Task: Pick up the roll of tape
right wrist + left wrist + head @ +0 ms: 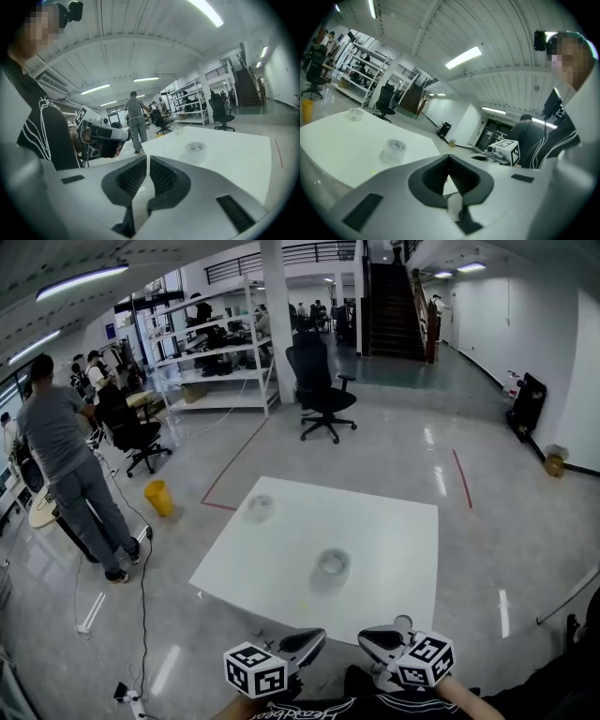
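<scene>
Two clear rolls of tape lie on the white table [394,521]. The nearer roll [331,565] lies toward the front middle, and the left gripper view [394,149] and right gripper view [195,148] both show it. The second roll [258,507] sits near the far left corner. Both grippers hang off the table's near edge, short of the near roll. My left gripper [316,640] [449,161] is shut and holds nothing. My right gripper [367,640] [147,161] is beside it, also shut with nothing in it.
A person [70,465] stands on the floor left of the table, near a yellow bin [157,498] and a floor cable [142,596]. Office chairs [319,390] and shelves [211,352] stand beyond the far edge.
</scene>
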Motion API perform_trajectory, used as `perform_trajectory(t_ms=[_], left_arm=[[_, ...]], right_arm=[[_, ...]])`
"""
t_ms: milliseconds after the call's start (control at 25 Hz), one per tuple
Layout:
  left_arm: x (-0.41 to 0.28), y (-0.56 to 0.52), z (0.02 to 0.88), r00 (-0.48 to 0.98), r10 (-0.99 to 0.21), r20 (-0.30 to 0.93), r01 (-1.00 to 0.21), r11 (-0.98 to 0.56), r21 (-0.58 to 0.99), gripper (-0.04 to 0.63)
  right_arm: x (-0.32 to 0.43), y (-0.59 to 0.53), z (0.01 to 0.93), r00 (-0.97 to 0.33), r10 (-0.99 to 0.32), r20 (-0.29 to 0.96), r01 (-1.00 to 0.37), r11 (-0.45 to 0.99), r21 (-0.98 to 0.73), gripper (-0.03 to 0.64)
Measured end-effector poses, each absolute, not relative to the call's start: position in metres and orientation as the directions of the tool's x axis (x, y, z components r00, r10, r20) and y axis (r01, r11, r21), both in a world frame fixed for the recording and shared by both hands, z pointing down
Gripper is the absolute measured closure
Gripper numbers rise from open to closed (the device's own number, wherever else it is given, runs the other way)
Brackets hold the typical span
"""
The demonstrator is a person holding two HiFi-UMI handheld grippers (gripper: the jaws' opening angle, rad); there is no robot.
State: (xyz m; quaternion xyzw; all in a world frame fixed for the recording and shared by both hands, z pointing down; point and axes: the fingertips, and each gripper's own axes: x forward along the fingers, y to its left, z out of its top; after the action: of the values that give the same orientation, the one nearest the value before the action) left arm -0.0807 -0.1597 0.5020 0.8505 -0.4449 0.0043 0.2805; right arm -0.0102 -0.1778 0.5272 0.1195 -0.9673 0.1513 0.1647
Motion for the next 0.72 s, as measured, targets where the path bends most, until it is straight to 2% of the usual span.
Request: perform_trajectory(t_ms=[440,720], left_arm=[[-0.094,-0.200,0.501,0.559,-0.771,0.306,-0.793,-0.388,0.471,0.592],[-0.105,-0.209,0.502,0.518,-0.797,0.312,-0.811,-0.342,0.474,0.592]], right_arm=[[-0.031,-0.225,0.533,-0.928,-0.100,0.359,-0.203,0.943,-0.264,0.601],[-0.063,-0.255,0.538,-0.886,-0.044,0.462,-0.091,0.992,-0.082,0.590]])
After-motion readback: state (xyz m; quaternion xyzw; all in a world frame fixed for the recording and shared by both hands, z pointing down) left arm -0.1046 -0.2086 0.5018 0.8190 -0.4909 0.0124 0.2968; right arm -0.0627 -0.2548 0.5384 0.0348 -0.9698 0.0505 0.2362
